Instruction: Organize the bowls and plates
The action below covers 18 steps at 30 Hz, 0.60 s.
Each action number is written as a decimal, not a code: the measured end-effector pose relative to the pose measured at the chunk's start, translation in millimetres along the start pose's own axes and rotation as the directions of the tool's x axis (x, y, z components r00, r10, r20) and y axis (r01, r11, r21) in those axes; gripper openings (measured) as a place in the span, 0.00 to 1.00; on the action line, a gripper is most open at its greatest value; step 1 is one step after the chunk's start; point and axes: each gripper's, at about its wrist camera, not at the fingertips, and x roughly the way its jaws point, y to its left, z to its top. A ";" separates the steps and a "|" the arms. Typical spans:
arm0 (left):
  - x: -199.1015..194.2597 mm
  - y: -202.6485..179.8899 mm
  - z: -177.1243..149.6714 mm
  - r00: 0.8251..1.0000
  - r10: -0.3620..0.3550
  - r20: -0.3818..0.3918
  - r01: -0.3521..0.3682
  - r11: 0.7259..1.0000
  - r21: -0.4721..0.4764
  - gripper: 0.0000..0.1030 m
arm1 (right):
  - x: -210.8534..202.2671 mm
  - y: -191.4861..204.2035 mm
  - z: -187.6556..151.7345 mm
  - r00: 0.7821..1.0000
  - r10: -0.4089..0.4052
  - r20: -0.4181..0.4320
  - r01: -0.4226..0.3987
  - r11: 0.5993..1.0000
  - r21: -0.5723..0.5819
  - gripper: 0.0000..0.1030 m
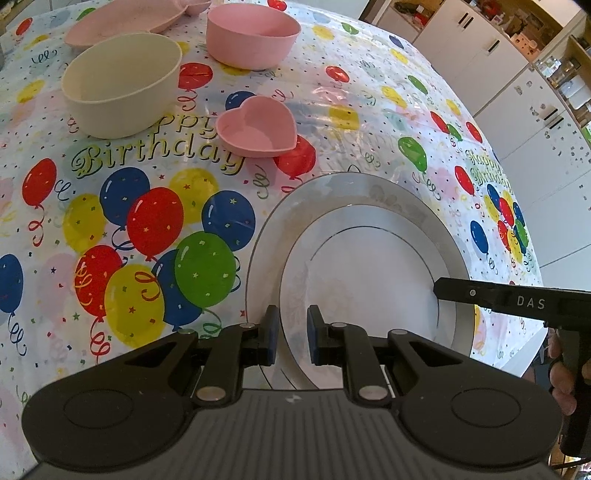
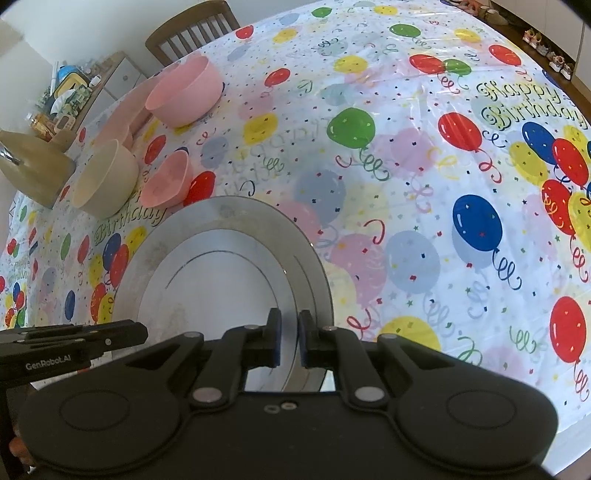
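Note:
Two white plates are stacked near the table's front edge: a small plate (image 1: 373,273) on a large plate (image 1: 351,192); the stack also shows in the right wrist view (image 2: 229,221). My left gripper (image 1: 291,334) is open, its fingers either side of the small plate's near rim. My right gripper (image 2: 289,341) is narrowly open around the plates' right rim; I cannot tell whether its pads touch it, and it shows in the left wrist view (image 1: 443,288). A cream bowl (image 1: 122,81), a pink bowl (image 1: 253,35) and a pink heart dish (image 1: 258,125) stand further back.
A pink plate (image 1: 122,18) lies at the far left of the balloon-print tablecloth (image 1: 147,221). A wooden chair (image 2: 192,29) stands behind the table. White cabinets (image 1: 517,92) are to the right. A tan pitcher (image 2: 33,170) stands at the left.

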 end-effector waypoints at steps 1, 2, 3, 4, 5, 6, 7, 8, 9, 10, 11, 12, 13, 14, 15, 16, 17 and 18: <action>-1.0 0.1 -0.3 1.000 0.001 0.001 -0.001 1.000 0.000 0.15 | 0.1 0.2 -0.4 1.000 0.000 -0.001 0.000 1.000 -0.001 0.08; -2.1 0.3 -0.7 1.000 0.002 0.003 -0.002 1.000 0.000 0.15 | 0.1 0.2 -1.0 1.000 0.001 -0.002 -0.001 1.000 0.000 0.08; -3.0 0.4 -1.3 1.000 0.003 0.005 -0.003 1.000 -0.001 0.15 | -0.2 0.0 -1.4 1.000 -0.003 0.000 0.003 1.000 0.001 0.06; -4.6 0.4 -2.0 1.000 0.005 0.008 -0.005 1.000 0.000 0.15 | -0.6 -0.2 -1.7 1.000 -0.007 0.001 0.007 1.000 0.001 0.06; -5.2 0.3 -2.4 1.000 0.005 0.009 -0.005 1.000 0.002 0.15 | -1.3 -0.6 -1.8 1.000 -0.007 0.003 0.007 1.000 0.003 0.06; -6.0 0.4 -3.1 1.000 0.005 0.010 -0.005 1.000 0.002 0.15 | -2.1 -1.1 -1.7 1.000 -0.008 0.005 0.008 1.000 0.004 0.06; -7.2 0.4 -4.2 1.000 0.006 0.012 -0.006 1.000 0.003 0.15 | -3.3 -1.1 -2.0 1.000 -0.009 0.008 0.009 1.000 0.004 0.07; -8.4 0.3 -4.9 1.000 0.007 0.014 -0.007 1.000 0.003 0.15 | -4.5 -0.8 -2.1 1.000 -0.010 0.011 0.010 1.000 0.003 0.09; -10.1 0.3 -5.9 1.000 0.009 0.018 -0.009 1.000 0.003 0.15 | -6.1 0.3 -2.4 1.000 -0.009 0.015 0.009 1.000 -0.002 0.10; -12.1 0.4 -6.6 1.000 0.011 0.023 -0.011 1.000 0.004 0.15 | -8.1 2.2 -3.1 1.000 -0.004 0.019 0.004 1.000 -0.009 0.11; -14.4 0.5 -7.4 0.999 0.015 0.029 -0.015 1.000 0.006 0.15 | -9.9 4.0 -3.7 1.000 -0.001 0.022 0.001 1.000 -0.016 0.14; -17.1 0.5 -8.3 0.999 0.019 0.035 -0.019 1.000 0.008 0.15 | -12.2 7.0 -4.4 1.000 0.002 0.028 -0.001 1.000 -0.027 0.15; -19.9 0.7 -9.1 0.999 0.023 0.043 -0.023 1.000 0.009 0.15 | -14.3 10.2 -5.3 0.999 0.003 0.033 -0.001 0.999 -0.038 0.16; -22.6 1.0 -9.9 0.998 0.026 0.050 -0.026 1.000 0.010 0.15 | -16.6 14.1 -6.5 0.999 0.007 0.039 -0.005 0.999 -0.052 0.16; -25.8 1.4 -11.1 0.998 0.027 0.058 -0.028 1.000 0.009 0.15 | -19.0 18.0 -7.5 0.999 0.012 0.044 -0.009 0.998 -0.063 0.18; -29.4 1.9 -12.3 0.997 0.028 0.065 -0.029 1.000 0.009 0.15 | -21.5 21.8 -8.5 0.999 0.015 0.051 -0.012 0.997 -0.075 0.19; -32.5 1.9 -13.1 0.997 0.029 0.073 -0.030 1.000 0.010 0.15 | -24.2 26.2 -9.5 0.998 0.018 0.058 -0.013 0.996 -0.090 0.19; -36.9 1.8 -14.3 0.996 0.030 0.085 -0.031 0.999 0.012 0.15 | -27.1 31.2 -10.7 0.998 0.022 0.067 -0.015 0.994 -0.107 0.19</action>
